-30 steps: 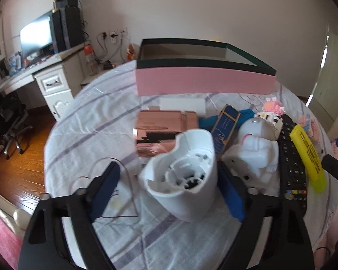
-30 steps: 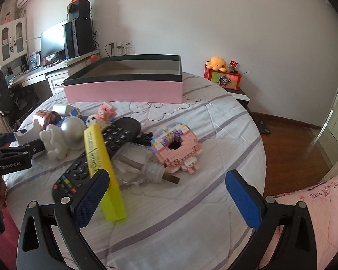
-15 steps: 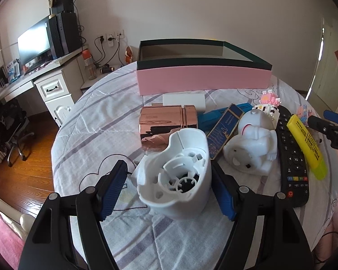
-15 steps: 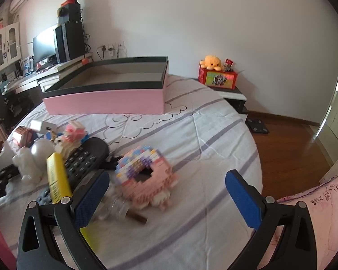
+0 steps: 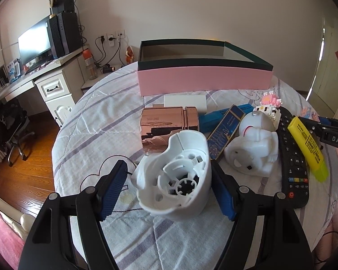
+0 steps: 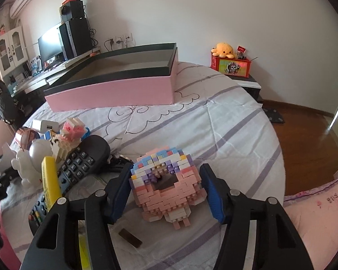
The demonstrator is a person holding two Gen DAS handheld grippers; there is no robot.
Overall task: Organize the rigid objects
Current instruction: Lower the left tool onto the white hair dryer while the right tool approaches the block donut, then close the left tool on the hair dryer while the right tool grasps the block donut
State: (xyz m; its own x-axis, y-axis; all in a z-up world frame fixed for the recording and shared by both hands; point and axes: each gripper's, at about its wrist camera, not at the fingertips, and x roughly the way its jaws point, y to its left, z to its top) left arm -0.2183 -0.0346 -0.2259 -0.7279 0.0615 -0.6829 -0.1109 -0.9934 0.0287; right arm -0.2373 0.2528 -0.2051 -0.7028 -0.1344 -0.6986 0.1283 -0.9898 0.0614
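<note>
In the left wrist view our left gripper point(image 5: 169, 191) sits low in the frame around a white plastic housing point(image 5: 175, 177); the right pad touches its side, while the left pad point(image 5: 112, 191) seems to stand just clear, so we cannot tell if it is truly clamped. Behind it lie a copper cylinder point(image 5: 166, 126), a white figurine point(image 5: 254, 148), a black remote point(image 5: 293, 164) and a yellow highlighter point(image 5: 308, 146) resting across the remote. In the right wrist view our right gripper point(image 6: 166, 193) is closing on a pink brick donut point(image 6: 166, 184) at lower centre, pads just at its sides. The pink box point(image 6: 115, 90) stands on the striped bedcover point(image 6: 214, 121) in the upper left, well apart from the donut.
</note>
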